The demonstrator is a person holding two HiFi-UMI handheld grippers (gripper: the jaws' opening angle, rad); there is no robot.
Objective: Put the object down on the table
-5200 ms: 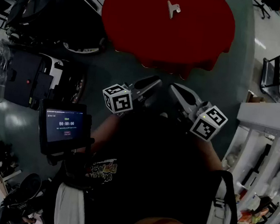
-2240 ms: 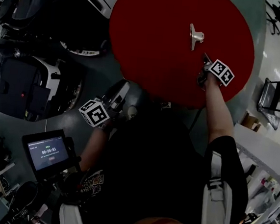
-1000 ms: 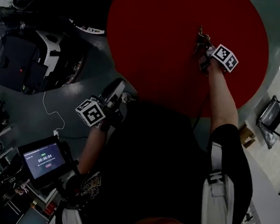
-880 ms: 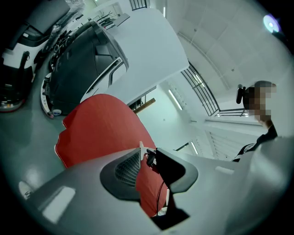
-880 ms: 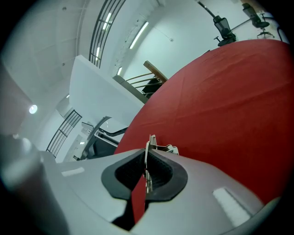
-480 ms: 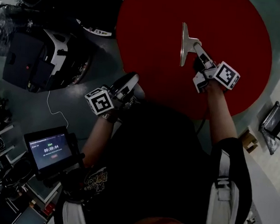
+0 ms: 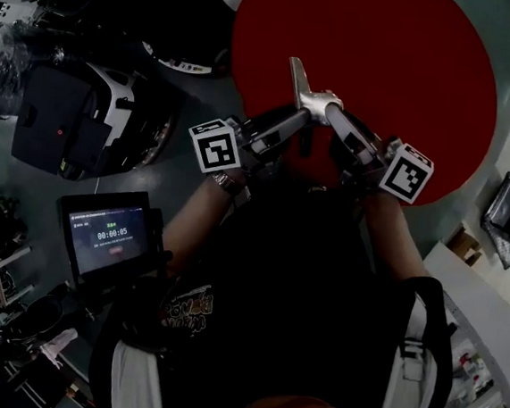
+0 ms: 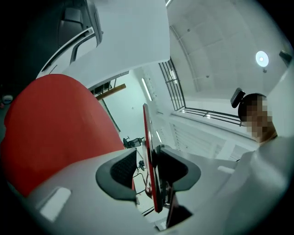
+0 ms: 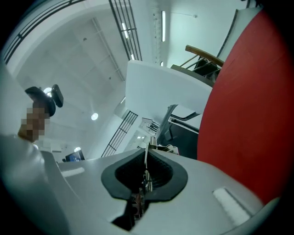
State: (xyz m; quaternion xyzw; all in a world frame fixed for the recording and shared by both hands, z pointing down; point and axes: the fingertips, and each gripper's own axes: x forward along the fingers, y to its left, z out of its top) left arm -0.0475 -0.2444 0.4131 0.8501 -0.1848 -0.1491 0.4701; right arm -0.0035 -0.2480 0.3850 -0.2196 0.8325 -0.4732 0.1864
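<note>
We hold the metal bulldog clip (image 7: 307, 94) clenched in our right gripper (image 9: 146, 176) above the red table's (image 7: 404, 52) 7 o'clock side, while only the left gripper (image 8: 154, 170) view shows those jaws standing apart around its plate.

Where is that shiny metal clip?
In the head view the metal clip is mid-picture, in the air by the near edge of the red table, gripped by the right claw, its flat plate between the open jaws of the left claw.
</note>
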